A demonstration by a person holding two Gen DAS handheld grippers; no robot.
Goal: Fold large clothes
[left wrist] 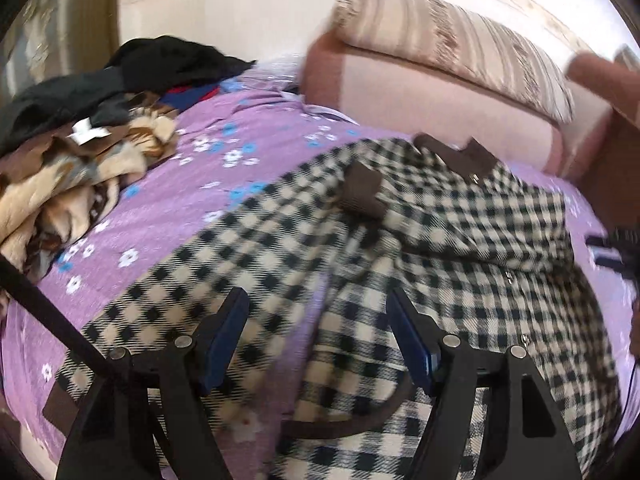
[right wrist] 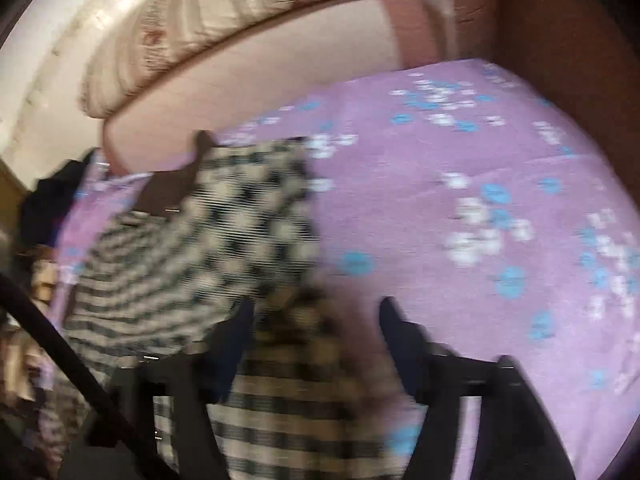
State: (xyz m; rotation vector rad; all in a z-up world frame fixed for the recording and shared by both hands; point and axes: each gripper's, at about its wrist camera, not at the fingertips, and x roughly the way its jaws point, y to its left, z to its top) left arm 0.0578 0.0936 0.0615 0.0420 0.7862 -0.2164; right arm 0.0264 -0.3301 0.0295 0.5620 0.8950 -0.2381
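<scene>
- Left wrist view, far left: a heap of dark clothes [left wrist: 152, 68] and a brown patterned blanket [left wrist: 72, 176] lies on the purple flowered bedsheet [left wrist: 168, 216].
- Centre: the checked coat [left wrist: 460, 240], trimmed in brown, lies spread on the sheet below a striped pillow [left wrist: 452, 40].
- The left gripper [left wrist: 316, 316] hovers above the coat, fingers apart, nothing between them.
- Right wrist view, heavily blurred: the coat [right wrist: 200, 232] lies at left, bare sheet [right wrist: 460, 160] at right.
- The right gripper [right wrist: 316, 320] has its fingers apart over the coat's edge; whether they touch the cloth I cannot tell.
</scene>
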